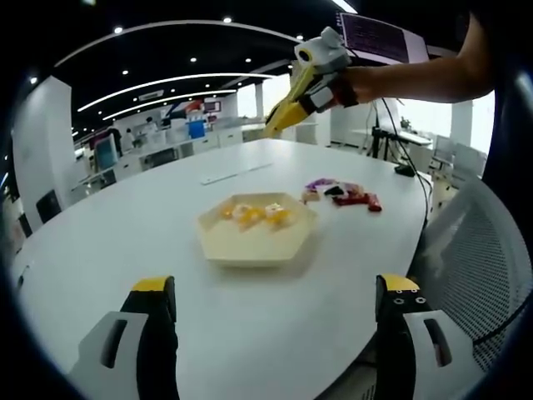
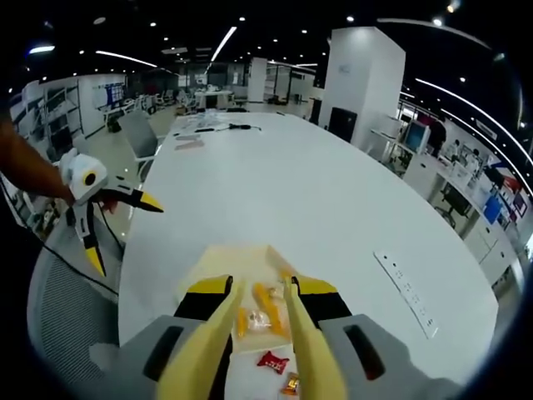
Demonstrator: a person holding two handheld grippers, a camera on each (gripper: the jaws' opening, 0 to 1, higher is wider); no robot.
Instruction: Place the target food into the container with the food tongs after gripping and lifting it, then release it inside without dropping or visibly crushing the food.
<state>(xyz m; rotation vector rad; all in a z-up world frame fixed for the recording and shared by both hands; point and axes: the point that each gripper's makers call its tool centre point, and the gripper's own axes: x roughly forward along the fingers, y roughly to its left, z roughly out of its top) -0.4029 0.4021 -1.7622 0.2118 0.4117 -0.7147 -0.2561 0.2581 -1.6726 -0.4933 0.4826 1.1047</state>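
A cream hexagonal tray [image 1: 250, 246] sits mid-table and holds several yellow food pieces [image 1: 254, 214]. Wrapped candies [image 1: 343, 193] lie on the table just right of it. My left gripper [image 1: 276, 287] is open and empty, with its jaws wide apart on the near side of the tray. A hand holds my right gripper [image 1: 321, 71] high over the table's far side, shut on yellow food tongs [image 1: 283, 112]. In the right gripper view the tongs [image 2: 291, 333] hang slightly apart, empty, above the tray [image 2: 237, 258], the food pieces [image 2: 260, 315] and the candies [image 2: 273, 360]. The left gripper [image 2: 125, 236] shows at the left.
The big white table [image 2: 316, 200] runs far ahead, with a flush socket strip [image 2: 408, 292] to the right and cables and papers [image 2: 208, 125] at its far end. Mesh chairs [image 1: 487, 267] [image 2: 71, 300] stand at the table's edge. Office desks fill the background.
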